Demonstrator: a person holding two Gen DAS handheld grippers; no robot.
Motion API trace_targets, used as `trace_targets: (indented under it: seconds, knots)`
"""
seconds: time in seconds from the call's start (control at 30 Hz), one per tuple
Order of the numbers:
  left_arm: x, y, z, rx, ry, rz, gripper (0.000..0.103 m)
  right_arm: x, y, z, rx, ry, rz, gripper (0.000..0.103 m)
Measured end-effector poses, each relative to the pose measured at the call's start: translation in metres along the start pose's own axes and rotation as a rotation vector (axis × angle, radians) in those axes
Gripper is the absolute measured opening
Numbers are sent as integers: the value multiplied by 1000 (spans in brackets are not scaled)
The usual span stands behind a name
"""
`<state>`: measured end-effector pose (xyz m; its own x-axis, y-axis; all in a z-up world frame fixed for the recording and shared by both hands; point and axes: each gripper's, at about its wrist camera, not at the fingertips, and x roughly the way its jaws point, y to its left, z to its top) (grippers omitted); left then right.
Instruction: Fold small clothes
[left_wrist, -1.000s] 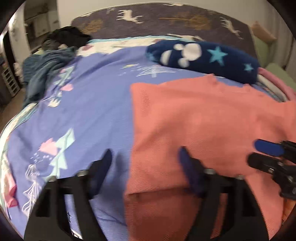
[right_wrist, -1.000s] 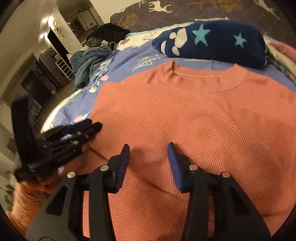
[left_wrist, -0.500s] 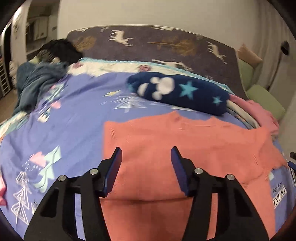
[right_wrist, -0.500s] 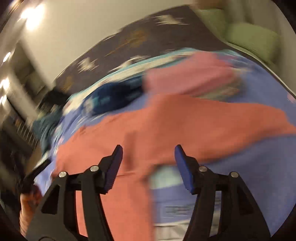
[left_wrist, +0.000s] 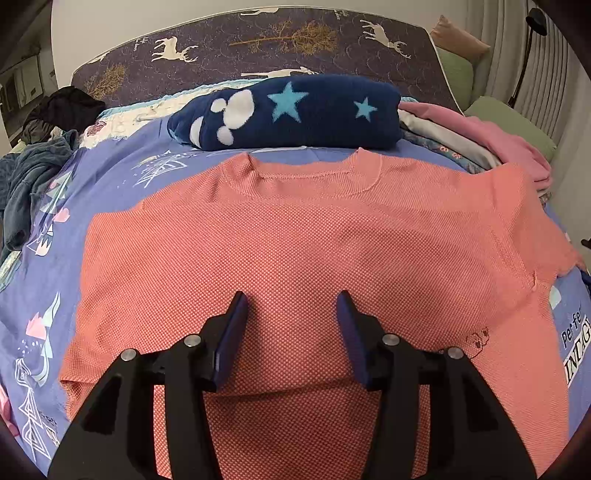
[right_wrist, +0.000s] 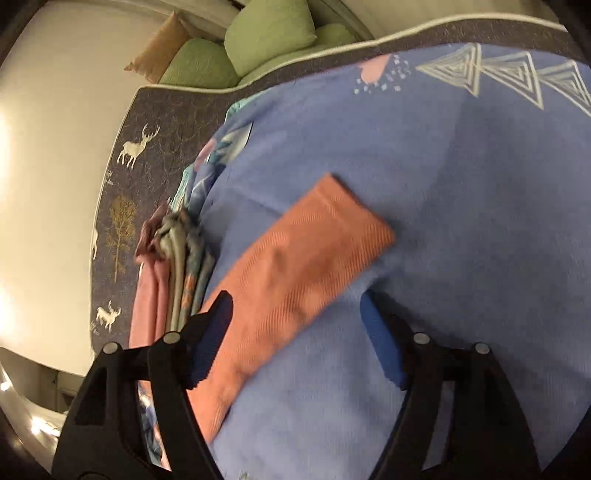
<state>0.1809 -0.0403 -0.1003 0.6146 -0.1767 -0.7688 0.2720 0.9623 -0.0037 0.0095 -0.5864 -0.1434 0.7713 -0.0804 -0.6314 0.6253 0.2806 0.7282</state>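
1. Left wrist view: the left gripper (left_wrist: 291, 314) hovers above the middle of the salmon sweater (left_wrist: 295, 240), which lies flat on the purple bedsheet (left_wrist: 107, 177) with its neckline at the far edge, ahead of the fingers.
2. Its jaws stand partly spread with nothing between them; over the last second they have been closing from a wider gape. Their tips sit just beyond a fold line, nearer the camera, where the hem appears doubled up over the body.
3. Beyond the neckline lies a navy star blanket (left_wrist: 288, 110), and to the far right a stack of folded clothes (left_wrist: 480, 136), likely finished items parked clear of the working area.
4. Right wrist view: the right gripper (right_wrist: 295, 317) is rolled sideways over the sweater's sleeve (right_wrist: 295, 266), which stretches out across the sheet from near the left finger toward the cuff ahead.
5. Its jaws have just been opening and are spread apart, gripping nothing; the sleeve lies below the gap, untouched as far as the blurred frame shows.
6. Judging by this, the sleeve is laid out straight so it can be folded inward next.
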Motion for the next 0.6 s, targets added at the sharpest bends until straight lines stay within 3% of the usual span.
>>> trace_targets:
  seconds: [0.03,0.1,0.2,0.4,0.6]
  knots:
    - [0,0,0,1,-1,1,52,1,-4,5,17,-16,-14,58]
    - [-1,-2,-1,7,1,8,52,9,-9,9,56,9,4,10]
    - [-1,-1,-1,11,4,8,54,4,-6,8,90,23,93,10]
    - [1,-1,0,8,7,-6,57,-22,103,-34,-224,45,298,9]
    - [-2,5,1,-24,-6,-47,57,-45,226,-143,-635,132,505,9]
